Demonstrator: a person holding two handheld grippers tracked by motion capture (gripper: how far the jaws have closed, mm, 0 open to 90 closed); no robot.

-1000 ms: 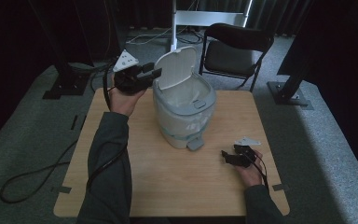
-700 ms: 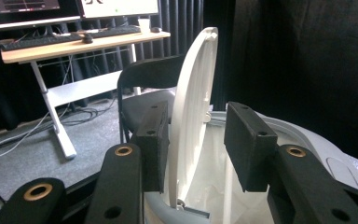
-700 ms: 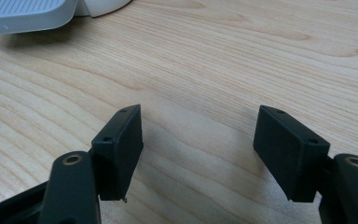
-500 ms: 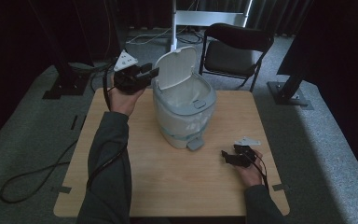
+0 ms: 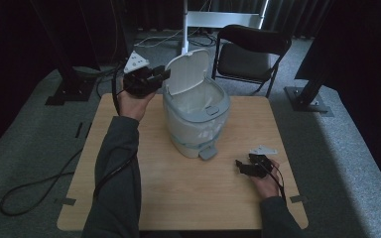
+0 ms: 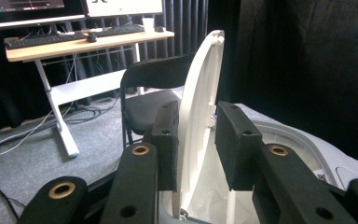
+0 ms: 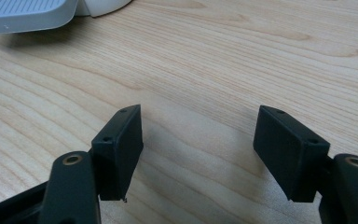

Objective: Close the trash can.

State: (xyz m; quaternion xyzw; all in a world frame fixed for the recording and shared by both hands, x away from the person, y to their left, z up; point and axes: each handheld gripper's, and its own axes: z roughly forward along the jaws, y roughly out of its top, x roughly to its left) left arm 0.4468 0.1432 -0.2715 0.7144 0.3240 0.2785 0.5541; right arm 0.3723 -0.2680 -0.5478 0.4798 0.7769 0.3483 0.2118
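A white-and-grey pedal bin [image 5: 196,126] stands mid-table with its white lid [image 5: 188,72] raised upright. My left gripper [image 5: 161,77] reaches in from the left at lid height. In the left gripper view the lid [image 6: 200,70] stands edge-on between the two jaws of my left gripper [image 6: 198,121]. Those jaws have just been closing. The left pad [image 6: 168,140] lies against the lid, while a thin gap shows at the right pad [image 6: 235,144]. My right gripper [image 5: 240,167] rests low on the table [image 5: 178,198] at the front right, open [image 7: 198,135], with bare wood between its jaws.
The bin's grey foot pedal [image 5: 207,152] sticks out toward the right gripper and shows as a ribbed plate [image 7: 23,14]. Behind the table stand a black folding chair [image 5: 250,49] and a white stand [image 5: 218,20]. A cable [image 5: 34,183] trails over the floor at the left.
Both hands stay where they were. The left gripper's jaws look slightly narrower around the raised lid.
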